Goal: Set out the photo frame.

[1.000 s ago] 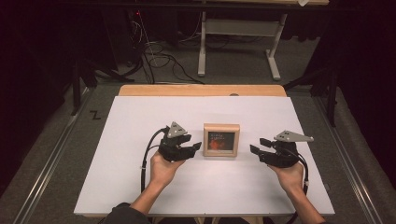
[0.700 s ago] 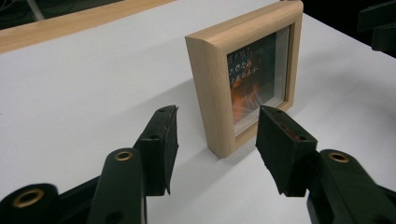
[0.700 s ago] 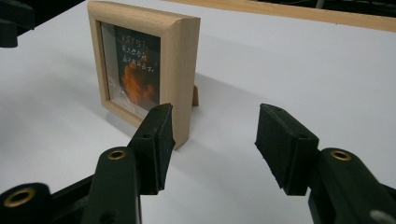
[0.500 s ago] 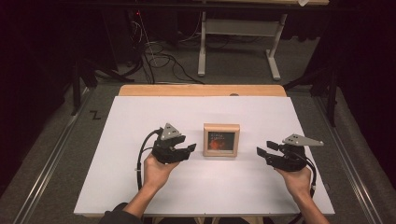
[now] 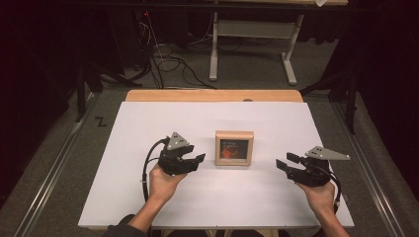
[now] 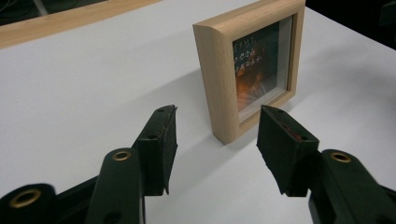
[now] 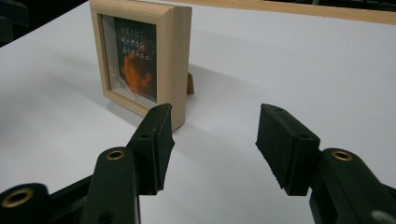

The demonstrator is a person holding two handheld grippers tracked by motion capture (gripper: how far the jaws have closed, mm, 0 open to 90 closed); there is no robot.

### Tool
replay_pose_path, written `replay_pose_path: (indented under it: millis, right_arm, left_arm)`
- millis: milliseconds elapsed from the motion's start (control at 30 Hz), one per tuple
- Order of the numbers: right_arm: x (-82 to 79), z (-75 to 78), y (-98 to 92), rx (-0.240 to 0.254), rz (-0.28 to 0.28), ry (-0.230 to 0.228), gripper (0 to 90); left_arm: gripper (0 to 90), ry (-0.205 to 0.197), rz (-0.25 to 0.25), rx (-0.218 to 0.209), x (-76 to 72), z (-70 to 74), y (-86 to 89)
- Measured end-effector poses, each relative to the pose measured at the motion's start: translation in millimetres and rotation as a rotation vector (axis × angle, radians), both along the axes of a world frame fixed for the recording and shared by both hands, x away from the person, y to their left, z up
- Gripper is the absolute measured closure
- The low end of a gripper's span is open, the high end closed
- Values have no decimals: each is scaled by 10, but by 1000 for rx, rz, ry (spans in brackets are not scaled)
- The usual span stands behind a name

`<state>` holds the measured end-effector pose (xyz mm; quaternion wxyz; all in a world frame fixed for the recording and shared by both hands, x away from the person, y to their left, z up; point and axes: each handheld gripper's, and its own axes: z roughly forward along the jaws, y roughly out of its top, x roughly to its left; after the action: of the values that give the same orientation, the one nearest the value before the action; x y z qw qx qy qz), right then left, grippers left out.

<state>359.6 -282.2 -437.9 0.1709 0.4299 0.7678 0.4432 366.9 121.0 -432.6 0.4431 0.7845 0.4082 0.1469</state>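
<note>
We are looking at a small square light-wood picture frame (image 5: 234, 147) with a dark orange print, standing upright mid-way across the white table (image 5: 148, 123). We are holding the left gripper (image 5: 197, 159) near its left side and the right gripper (image 5: 282, 163) farther off at its right, both with jaws spread and pinching nothing.

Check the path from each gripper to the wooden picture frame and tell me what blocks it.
Nothing visible does. The picture frame stands upright on the white table, with bare tabletop between it and the left gripper, and likewise the right gripper. Both grippers' jaws are open and empty.
</note>
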Motion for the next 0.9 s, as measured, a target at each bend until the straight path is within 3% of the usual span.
replay_pose_path:
  millis: [600,733,900]
  right_arm:
    - [-39,-99,51,3,47,19,441]
    - [-67,-114,99,-3,56,31,439]
    - [-88,-122,117,-7,56,38,439]
  left_arm:
    - [454,54,41,-42,-174,-259,113]
    - [448,52,54,-10,-199,-319,146]
    - [445,54,64,-26,-196,-334,178]
